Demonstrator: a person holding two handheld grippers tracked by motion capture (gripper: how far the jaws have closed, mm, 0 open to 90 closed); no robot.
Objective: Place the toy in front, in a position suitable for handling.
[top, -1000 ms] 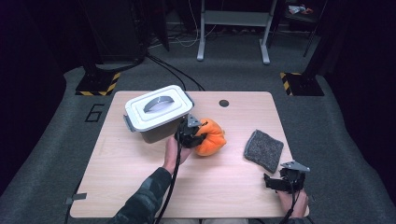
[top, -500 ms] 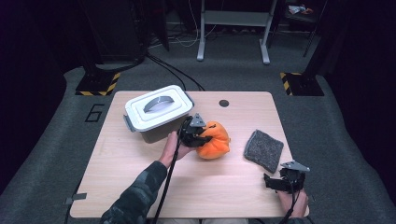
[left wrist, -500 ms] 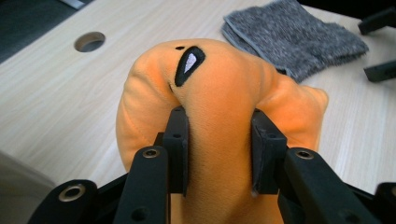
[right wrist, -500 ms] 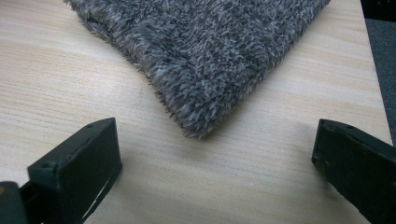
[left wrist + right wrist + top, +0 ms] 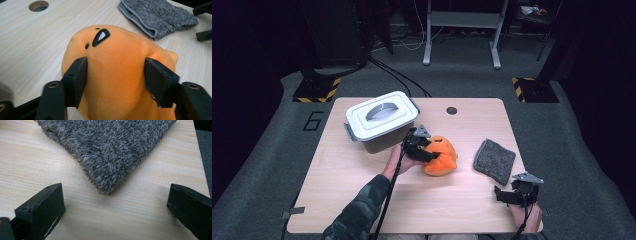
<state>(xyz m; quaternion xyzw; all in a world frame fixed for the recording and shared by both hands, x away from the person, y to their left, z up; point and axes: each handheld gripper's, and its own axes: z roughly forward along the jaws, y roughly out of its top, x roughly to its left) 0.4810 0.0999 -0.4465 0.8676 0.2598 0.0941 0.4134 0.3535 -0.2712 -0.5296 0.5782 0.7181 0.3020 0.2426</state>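
Broadly, one pale wooden table (image 5: 362, 200) with rounded corners fills the middle of the high view, with one small round hole (image 5: 452, 110) near its far edge. One grey plastic storage box with a white lid and a grey handle (image 5: 381, 120) stands on the far left part of the table, lid on.

One grey fuzzy folded cloth (image 5: 495, 160) lies flat to the right, well apart from the box.

One soft orange plush toy with small black face marks (image 5: 117, 75) sits between box and cloth, just beside the box's near right corner. Compared with a second ago, the toy and the left gripper (image 5: 423, 150) have shifted a little to the right, away from the box. That suggests the toy is being carried or dragged, not put down yet.

Two hand-held grippers are in use. The left gripper's jaws press into the plush toy from both sides, holding it. The right gripper (image 5: 115, 215) rests low at the near right edge with its jaws spread wide and nothing between them, pointing at the cloth's near corner without touching it.
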